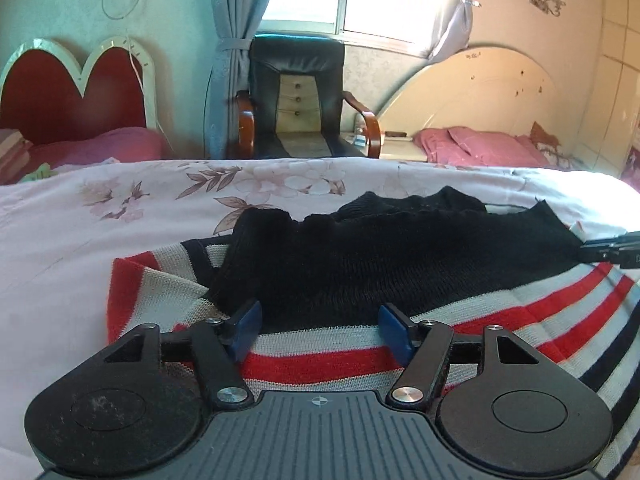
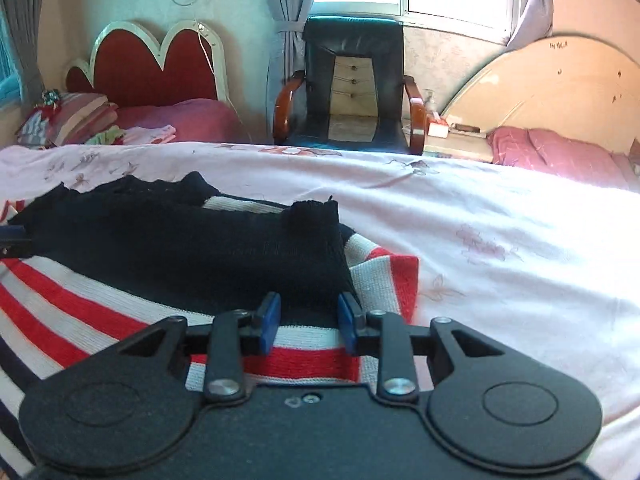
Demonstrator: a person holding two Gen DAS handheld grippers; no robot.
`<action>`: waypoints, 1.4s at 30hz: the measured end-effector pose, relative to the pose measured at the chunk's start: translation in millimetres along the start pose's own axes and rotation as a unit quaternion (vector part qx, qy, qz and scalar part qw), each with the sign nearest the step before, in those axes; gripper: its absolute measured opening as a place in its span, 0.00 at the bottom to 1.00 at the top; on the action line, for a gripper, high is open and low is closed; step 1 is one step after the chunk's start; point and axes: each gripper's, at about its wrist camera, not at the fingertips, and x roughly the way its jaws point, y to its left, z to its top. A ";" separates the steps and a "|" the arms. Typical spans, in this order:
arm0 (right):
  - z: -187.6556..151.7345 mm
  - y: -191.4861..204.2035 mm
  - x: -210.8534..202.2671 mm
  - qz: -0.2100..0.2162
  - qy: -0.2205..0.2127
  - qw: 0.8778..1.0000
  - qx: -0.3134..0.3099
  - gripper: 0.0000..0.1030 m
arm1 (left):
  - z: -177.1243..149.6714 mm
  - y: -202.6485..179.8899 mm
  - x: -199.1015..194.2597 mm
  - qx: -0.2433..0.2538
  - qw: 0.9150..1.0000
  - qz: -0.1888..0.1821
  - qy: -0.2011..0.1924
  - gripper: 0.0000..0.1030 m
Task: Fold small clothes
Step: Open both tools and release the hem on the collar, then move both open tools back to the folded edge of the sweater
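A small knitted sweater with red, white and navy stripes (image 1: 500, 312) (image 2: 60, 300) lies on the bed, its dark upper part (image 1: 400, 256) (image 2: 192, 248) folded over the stripes. My left gripper (image 1: 322, 330) stands open just above the sweater's left half, its blue pads (image 1: 248, 328) clear of the knit. My right gripper (image 2: 309, 322) is open more narrowly over the right end, near the dark fold's corner, and nothing is pinched between its pads (image 2: 269, 320). Each gripper's tip shows at the edge of the other's view, the right gripper (image 1: 612, 252) and the left gripper (image 2: 12, 240).
A pink floral bedsheet (image 1: 100, 240) (image 2: 500, 240) spreads around the sweater. Beyond the bed stand a black armchair (image 1: 296, 100) (image 2: 352, 80), a red heart-shaped headboard (image 1: 76, 92), a cream headboard (image 2: 560, 92) and pink pillows (image 1: 480, 148). Folded clothes (image 2: 80, 120) lie at the far left.
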 end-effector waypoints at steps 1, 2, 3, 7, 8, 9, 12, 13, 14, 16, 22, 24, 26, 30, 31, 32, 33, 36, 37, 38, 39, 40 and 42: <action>0.9 2.9 -1.0 -0.002 0.003 1.000 -0.004 0.29 | 4.5 -8.3 0.7 0.002 1.000 0.014 0.003 0.64; 2.4 10.7 -3.3 -0.012 0.003 1.000 -0.009 0.31 | 7.0 -15.0 -1.8 -0.004 1.000 0.017 0.004 0.64; 3.9 17.9 -9.4 -0.014 -0.004 1.000 -0.006 0.35 | 8.8 -23.2 -7.2 -0.007 1.000 0.005 -0.002 0.64; -1.9 54.3 -33.7 0.032 -0.031 0.999 -0.022 0.34 | 1.3 -74.2 -22.8 0.019 0.999 -0.040 -0.016 0.64; -5.8 67.9 -33.4 0.043 -0.024 0.998 -0.038 0.34 | -2.9 -85.3 -22.8 0.024 0.999 -0.047 -0.014 0.64; -10.3 78.7 -31.9 0.049 -0.017 0.997 -0.050 0.34 | -8.3 -95.5 -21.1 0.027 0.998 -0.052 -0.007 0.64; -21.7 102.6 -24.8 0.052 0.009 0.996 -0.076 0.34 | -22.5 -109.0 -24.5 0.040 0.998 -0.040 -0.007 0.67; -26.6 106.7 -26.4 0.043 0.009 0.995 -0.088 0.34 | -25.0 -104.7 -29.2 0.037 0.998 -0.040 -0.008 0.67; -30.9 107.8 -30.3 0.035 0.006 0.994 -0.100 0.34 | -27.0 -97.7 -33.2 0.031 0.999 -0.039 -0.008 0.67; -37.7 98.3 -40.0 0.016 0.004 0.995 -0.101 0.34 | -33.7 -74.6 -43.0 0.020 0.999 -0.030 -0.007 0.67; -68.1 33.7 -72.9 -0.035 0.014 0.999 -0.035 0.33 | -58.1 -8.4 -74.3 -0.039 0.999 0.006 0.000 0.67; -66.6 40.8 -80.3 -0.044 0.010 0.998 -0.035 0.34 | -55.8 -18.7 -82.6 -0.045 0.999 0.020 -0.005 0.67; -62.6 55.8 -92.3 -0.024 -0.016 0.999 -0.025 0.34 | -55.4 -40.7 -91.5 -0.040 0.999 -0.001 -0.019 0.67; -65.7 106.4 -95.8 0.024 -0.023 0.998 -0.046 0.33 | -62.5 -93.3 -91.7 -0.011 0.999 -0.027 -0.018 0.67; -69.0 116.4 -93.7 0.032 -0.019 0.998 -0.050 0.32 | -65.7 -102.8 -88.5 -0.008 0.999 -0.031 -0.011 0.67; -71.9 126.9 -90.2 0.041 -0.011 0.998 -0.054 0.33 | -69.6 -110.0 -85.6 -0.006 1.000 -0.031 -0.002 0.66; -75.2 136.1 -86.3 0.043 -0.002 0.998 -0.056 0.27 | -73.5 -115.2 -81.5 -0.002 1.000 -0.012 0.008 0.66; -90.5 146.4 -74.4 0.024 0.016 0.998 -0.063 0.26 | -82.1 -111.9 -84.0 -0.003 1.000 -0.014 0.001 0.66; -92.8 147.0 -75.1 0.022 0.011 0.997 -0.068 0.26 | -82.3 -107.6 -88.1 -0.001 1.000 -0.012 0.001 0.66; -95.0 146.6 -79.6 0.020 0.012 0.997 -0.075 0.26 | -82.3 -101.0 -92.1 0.000 1.000 -0.002 0.000 0.66; -94.2 143.1 -83.1 0.014 0.014 0.997 -0.079 0.27 | -83.3 -92.5 -95.9 -0.003 1.000 0.007 -0.001 0.66; -94.7 135.6 -88.4 -0.004 0.014 0.997 -0.076 0.28 | -85.8 -78.4 -100.0 -0.009 1.000 0.016 0.000 0.66; -97.4 108.3 -97.2 -0.041 0.018 0.998 -0.053 0.28 | -93.8 -49.2 -107.2 -0.023 0.999 0.039 0.003 0.66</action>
